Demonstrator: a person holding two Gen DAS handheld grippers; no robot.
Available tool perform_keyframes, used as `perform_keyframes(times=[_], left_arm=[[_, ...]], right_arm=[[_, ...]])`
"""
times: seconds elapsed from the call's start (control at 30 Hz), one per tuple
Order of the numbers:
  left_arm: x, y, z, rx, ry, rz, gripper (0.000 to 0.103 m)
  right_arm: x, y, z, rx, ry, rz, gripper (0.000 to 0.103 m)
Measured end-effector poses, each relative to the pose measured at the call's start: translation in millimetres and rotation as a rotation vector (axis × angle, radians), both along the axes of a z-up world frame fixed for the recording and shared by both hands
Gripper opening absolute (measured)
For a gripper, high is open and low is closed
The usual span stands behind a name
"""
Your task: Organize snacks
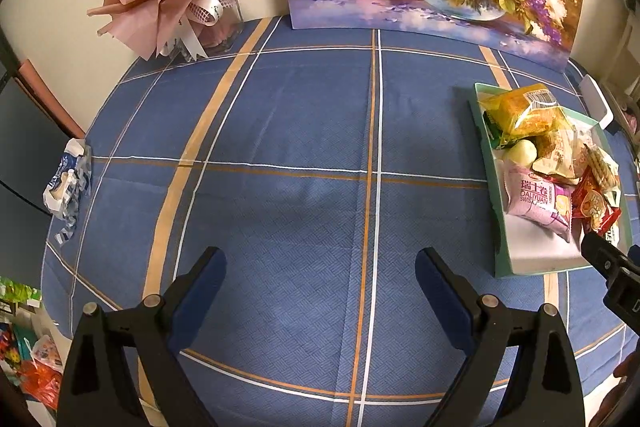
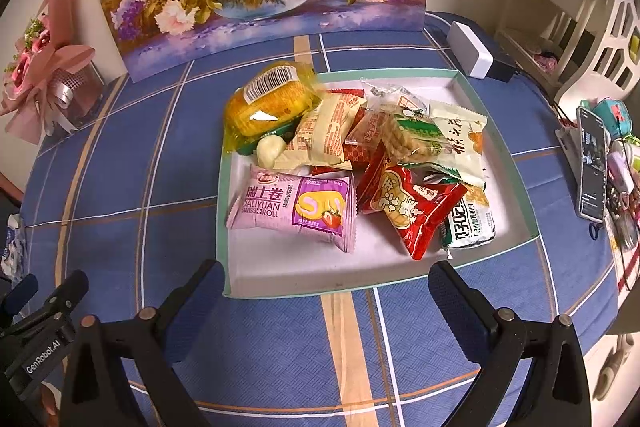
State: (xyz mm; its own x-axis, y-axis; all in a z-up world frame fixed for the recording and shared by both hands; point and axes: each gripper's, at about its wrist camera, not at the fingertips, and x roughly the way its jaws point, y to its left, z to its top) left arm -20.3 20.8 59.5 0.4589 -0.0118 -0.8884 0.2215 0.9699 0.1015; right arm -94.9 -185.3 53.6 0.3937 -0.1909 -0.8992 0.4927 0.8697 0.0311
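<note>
You are at the picking stage, or close to its end: every snack in view already lies heaped in the shallow mint-rimmed tray (image 2: 516, 163), and both tools hang empty above the table (image 1: 280, 131). Your right tool (image 2: 324, 273) is released, its 2 fingers spread wide with nothing between them, the tray's near rim just ahead of the tips. Your left tool (image 1: 320, 259) is likewise released and empty, over bare blue checked cloth, with the tray off to its right.

Judging from the heap, the next move is either to sort what lies in the tray or to fetch something from outside it; no loose snack shows on the cloth. If you sort, the nearest target ahead of the right tool is the pink Swiss roll pack (image 2: 294, 209), a soft, puffy pillow pouch with crimped ends. Grip it across its short width, lightly, since the cake inside will likely crush.

To its right lies a glossy red packet (image 2: 408, 211), slick and crinkly, overlapping a green-and-white pouch (image 2: 470, 227). Farther from the tips, a yellow film-wrapped corn cob (image 2: 268, 103) is rounder and firmer, and beside it sits a small pale, smooth lump (image 2: 269, 149) that I cannot identify.
</note>
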Motion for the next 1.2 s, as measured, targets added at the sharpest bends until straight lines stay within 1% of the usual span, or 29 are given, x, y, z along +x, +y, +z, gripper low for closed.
perform_keyframes(times=[1.2], left_arm=[[-0.1, 2.4, 0.1, 0.002, -0.008, 0.022, 0.096]], right_arm=[[-0.6, -1.0, -2.6, 0.004, 0.014, -0.009, 0.103]])
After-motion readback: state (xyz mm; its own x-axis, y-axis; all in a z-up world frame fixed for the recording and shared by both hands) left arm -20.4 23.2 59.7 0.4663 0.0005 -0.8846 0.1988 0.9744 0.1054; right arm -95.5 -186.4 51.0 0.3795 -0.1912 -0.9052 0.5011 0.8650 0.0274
